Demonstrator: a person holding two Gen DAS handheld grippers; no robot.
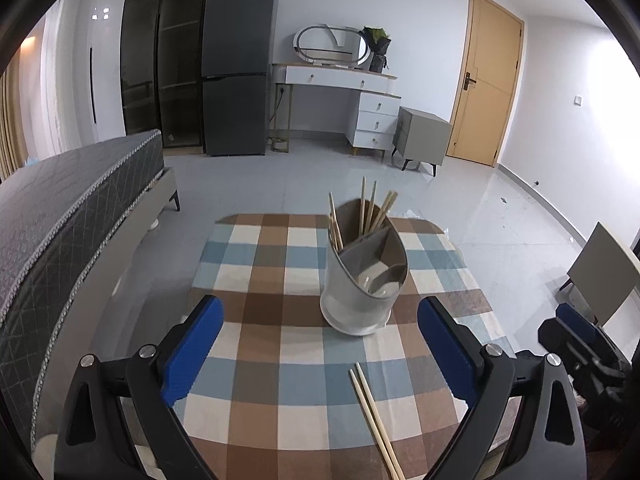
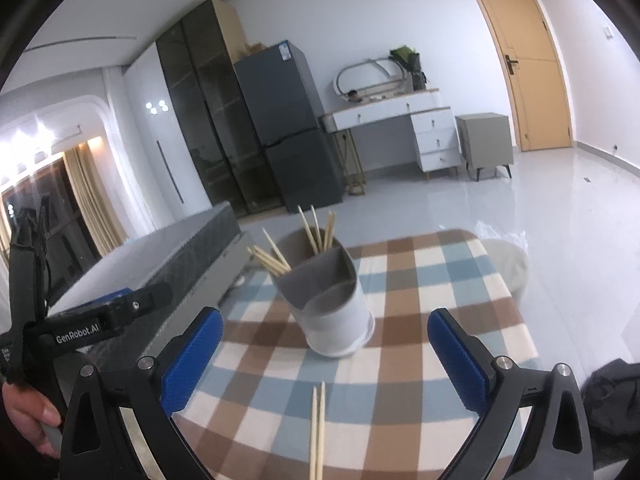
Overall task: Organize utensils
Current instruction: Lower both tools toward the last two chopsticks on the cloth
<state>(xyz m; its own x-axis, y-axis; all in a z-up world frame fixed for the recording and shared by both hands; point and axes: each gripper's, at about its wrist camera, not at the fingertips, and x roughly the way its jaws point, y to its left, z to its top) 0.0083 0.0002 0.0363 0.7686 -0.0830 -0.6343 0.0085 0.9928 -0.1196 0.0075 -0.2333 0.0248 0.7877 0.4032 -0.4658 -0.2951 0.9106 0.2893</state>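
Right wrist view: the loose chopstick pair (image 2: 318, 432) is seen lying on the checked surface (image 2: 460, 280), long axis pointing toward the utensil holder (image 2: 330, 304), centred under the released right claw (image 2: 325, 356); the left claw (image 1: 320, 350), likewise released, is offset.

The left gripper (image 1: 320, 344) and right gripper (image 2: 325, 354) are held level, jaws spread wide; a hand (image 2: 26, 416), probably the left, is glimpsed.

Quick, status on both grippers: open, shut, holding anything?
Left gripper: open, jaws wide apart, holding nothing.
Right gripper: open, jaws wide apart, holding nothing.
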